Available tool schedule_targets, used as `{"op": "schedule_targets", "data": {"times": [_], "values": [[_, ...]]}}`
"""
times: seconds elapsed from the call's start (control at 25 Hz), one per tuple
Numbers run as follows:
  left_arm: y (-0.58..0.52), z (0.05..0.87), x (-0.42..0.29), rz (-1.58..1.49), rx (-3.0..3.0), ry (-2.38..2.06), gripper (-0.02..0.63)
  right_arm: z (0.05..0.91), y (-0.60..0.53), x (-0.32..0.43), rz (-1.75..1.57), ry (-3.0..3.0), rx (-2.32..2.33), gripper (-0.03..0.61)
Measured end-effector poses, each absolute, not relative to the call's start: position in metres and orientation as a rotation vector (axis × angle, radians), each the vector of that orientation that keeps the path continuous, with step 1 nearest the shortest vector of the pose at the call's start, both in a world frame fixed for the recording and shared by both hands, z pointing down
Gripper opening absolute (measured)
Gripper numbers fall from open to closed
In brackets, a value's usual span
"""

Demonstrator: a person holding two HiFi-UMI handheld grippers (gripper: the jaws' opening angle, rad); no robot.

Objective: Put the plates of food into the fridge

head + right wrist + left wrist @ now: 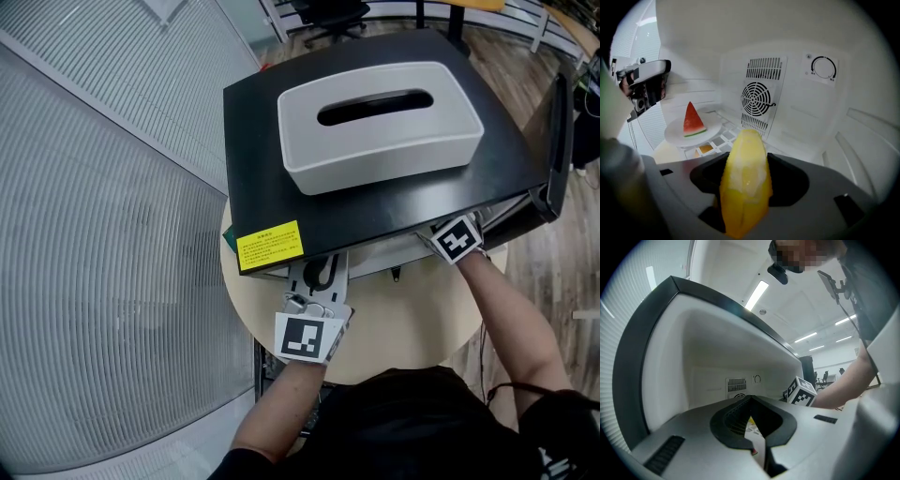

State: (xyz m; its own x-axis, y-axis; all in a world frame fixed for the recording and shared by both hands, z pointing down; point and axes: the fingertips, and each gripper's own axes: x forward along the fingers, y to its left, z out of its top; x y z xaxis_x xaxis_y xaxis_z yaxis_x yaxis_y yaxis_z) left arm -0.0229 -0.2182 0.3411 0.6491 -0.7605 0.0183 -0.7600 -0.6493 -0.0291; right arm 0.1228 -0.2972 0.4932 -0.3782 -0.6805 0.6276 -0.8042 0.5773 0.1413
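I am holding the right gripper (745, 187) inside the small black fridge with the white lining (375, 202). Its fingers are clamping a yellow, banana-shaped piece of food with a pale middle (744, 178). Beyond the fingertips the round fan grille (757, 101) is blocking the way on the back wall, with a round dial (823, 68) up to its right. Left of the fingers, well apart, a red watermelon wedge (693, 119) is standing on a round white plate (677, 133) on the shelf.

The left gripper (757, 427) is pointing level into the fridge mouth, its fingers drawn close together and empty.

A grey oblong tissue box (375, 141) is lying on the fridge top, hiding both sets of fingertips from the head view. Whether the yellow piece has a plate under it, I cannot tell.
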Motion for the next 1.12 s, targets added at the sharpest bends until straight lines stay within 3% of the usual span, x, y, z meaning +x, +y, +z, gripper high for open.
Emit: {"op": "schedule_targets", "data": {"times": [1.12], "values": [[-0.176, 0.306, -0.026, 0.013, -2.814, 1.218, 0.005, 0.451, -0.277, 0.123, 0.067, -2.153, 1.309, 0.258]]}}
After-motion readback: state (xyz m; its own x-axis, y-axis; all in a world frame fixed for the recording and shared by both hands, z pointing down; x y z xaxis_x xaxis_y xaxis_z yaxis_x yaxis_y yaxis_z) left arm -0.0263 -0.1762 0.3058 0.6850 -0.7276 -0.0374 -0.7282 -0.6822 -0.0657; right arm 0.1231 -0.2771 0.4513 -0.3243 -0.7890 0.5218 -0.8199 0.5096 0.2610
